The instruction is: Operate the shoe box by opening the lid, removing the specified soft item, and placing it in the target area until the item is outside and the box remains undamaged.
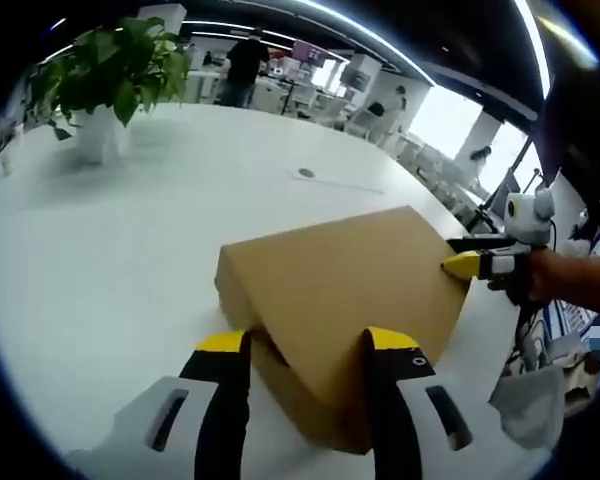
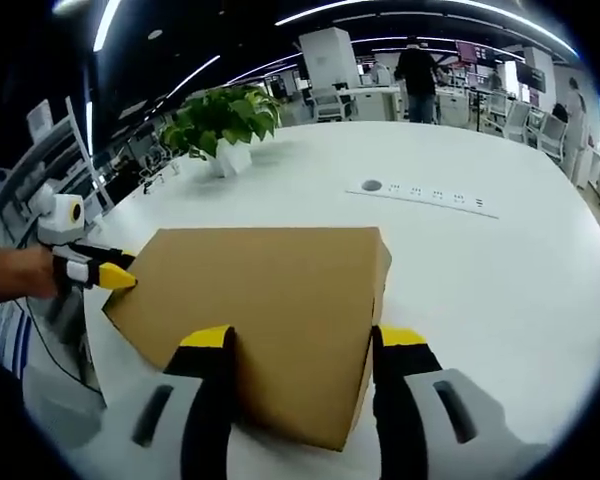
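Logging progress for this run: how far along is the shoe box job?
Nothing done yet: the shoe box sits closed on the white table. In hand: left gripper and right gripper straddle opposite ends, jaws open. Left: lifting the lid, removing the item, placing it.

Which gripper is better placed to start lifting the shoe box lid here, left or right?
Probably the left gripper: its open jaws straddle the shoe box corner where the lid already gapes. The right gripper straddles a closed corner.

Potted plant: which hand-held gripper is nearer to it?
Left, probably. The left hand-held gripper sits at the cardboard box corner on the potted plant's side; the right hand-held gripper straddles the box corner farther from it.
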`<control>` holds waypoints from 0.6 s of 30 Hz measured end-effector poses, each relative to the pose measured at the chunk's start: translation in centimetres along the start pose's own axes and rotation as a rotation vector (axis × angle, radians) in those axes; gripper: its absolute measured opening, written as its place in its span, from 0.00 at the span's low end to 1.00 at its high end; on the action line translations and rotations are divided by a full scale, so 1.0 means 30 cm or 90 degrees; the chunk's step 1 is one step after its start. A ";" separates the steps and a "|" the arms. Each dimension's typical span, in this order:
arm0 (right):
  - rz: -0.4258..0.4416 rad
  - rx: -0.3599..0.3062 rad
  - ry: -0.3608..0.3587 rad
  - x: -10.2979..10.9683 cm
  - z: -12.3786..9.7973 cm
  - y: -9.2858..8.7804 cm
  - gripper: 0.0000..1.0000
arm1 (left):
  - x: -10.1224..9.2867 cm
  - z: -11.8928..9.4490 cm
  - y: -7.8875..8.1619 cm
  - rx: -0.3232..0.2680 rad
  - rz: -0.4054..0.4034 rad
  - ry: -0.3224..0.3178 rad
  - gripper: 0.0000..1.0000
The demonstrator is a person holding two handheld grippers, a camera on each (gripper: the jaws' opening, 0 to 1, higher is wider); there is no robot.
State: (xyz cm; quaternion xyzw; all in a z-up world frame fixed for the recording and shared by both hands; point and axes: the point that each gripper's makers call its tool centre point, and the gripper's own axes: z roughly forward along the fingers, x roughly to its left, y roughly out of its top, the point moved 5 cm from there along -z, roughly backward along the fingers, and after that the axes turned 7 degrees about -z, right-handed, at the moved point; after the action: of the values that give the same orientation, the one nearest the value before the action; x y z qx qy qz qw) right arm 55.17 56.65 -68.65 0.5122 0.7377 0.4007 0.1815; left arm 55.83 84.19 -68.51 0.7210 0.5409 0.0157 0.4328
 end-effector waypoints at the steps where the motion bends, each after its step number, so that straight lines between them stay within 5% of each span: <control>1: -0.001 0.001 0.000 0.000 0.000 0.000 0.51 | 0.000 0.000 0.001 0.001 0.001 0.000 0.44; 18: 0.016 0.017 -0.009 0.026 -0.033 -0.031 0.50 | 0.003 -0.012 0.003 0.010 0.004 -0.005 0.42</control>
State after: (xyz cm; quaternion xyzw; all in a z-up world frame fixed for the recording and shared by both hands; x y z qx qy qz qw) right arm 53.60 56.81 -68.66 0.5264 0.7353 0.3894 0.1748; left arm 55.76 84.47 -68.27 0.7260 0.5369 0.0100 0.4296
